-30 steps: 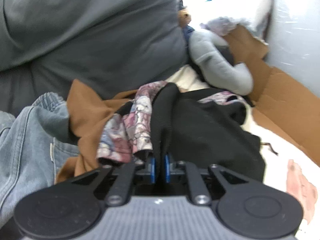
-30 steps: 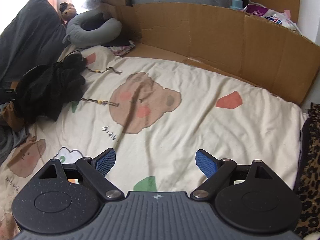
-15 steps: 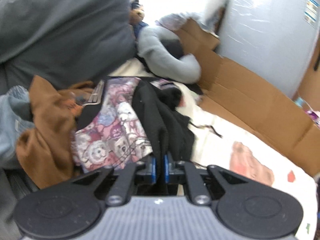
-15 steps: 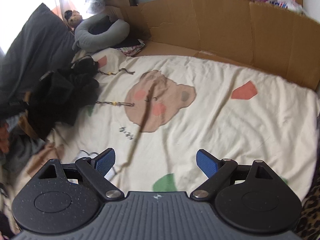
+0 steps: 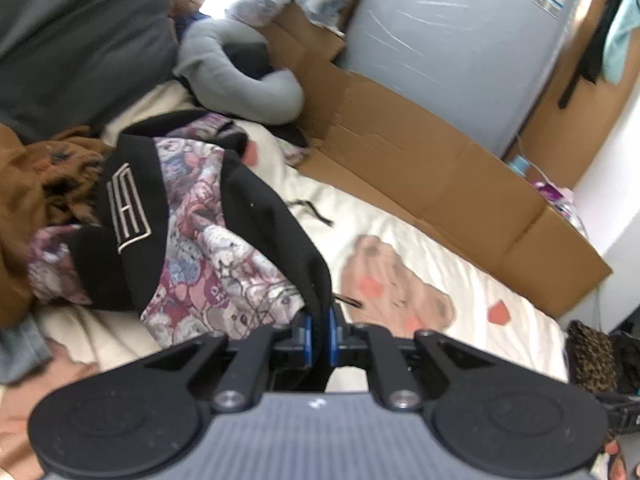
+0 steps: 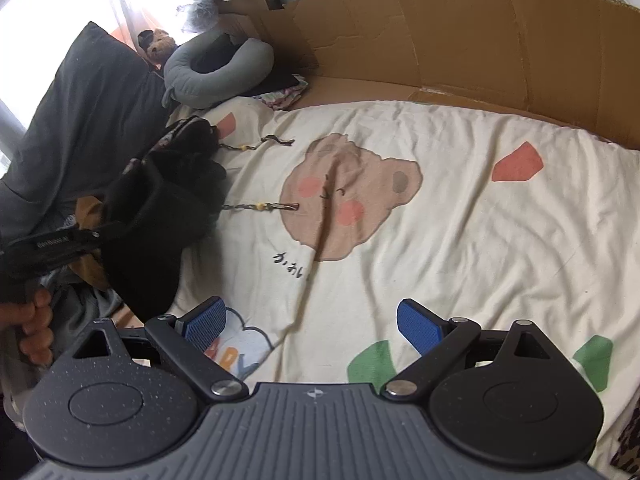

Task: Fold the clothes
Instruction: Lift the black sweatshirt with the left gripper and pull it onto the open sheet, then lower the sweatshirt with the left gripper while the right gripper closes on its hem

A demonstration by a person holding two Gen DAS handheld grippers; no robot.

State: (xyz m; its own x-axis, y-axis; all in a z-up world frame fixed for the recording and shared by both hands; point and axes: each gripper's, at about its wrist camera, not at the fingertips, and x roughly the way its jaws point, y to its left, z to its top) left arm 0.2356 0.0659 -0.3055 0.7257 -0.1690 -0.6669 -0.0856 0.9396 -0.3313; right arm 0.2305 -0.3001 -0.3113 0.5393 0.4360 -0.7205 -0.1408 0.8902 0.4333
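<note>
Black garment (image 5: 276, 216) with a bear-print lining hangs pinched in my left gripper (image 5: 319, 334) above the cream bedsheet (image 6: 460, 240); its white embroidered lettering I can't read. My right gripper (image 6: 312, 326) hovers spread wide, empty. Sheet's handwritten characters are illegible.

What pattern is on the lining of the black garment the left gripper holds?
Pink-purple cartoon bear print lining; clearest in left wrist view.

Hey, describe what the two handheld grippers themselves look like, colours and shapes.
Both match. The left gripper and right gripper each have a grey ribbed body with a small white mark, two round black discs at the sides, and black linkage arms with silver pivot screws. The jaws carry blue textured pads. The right gripper's black plastic looks speckled. No cables or sleeves show.
</note>
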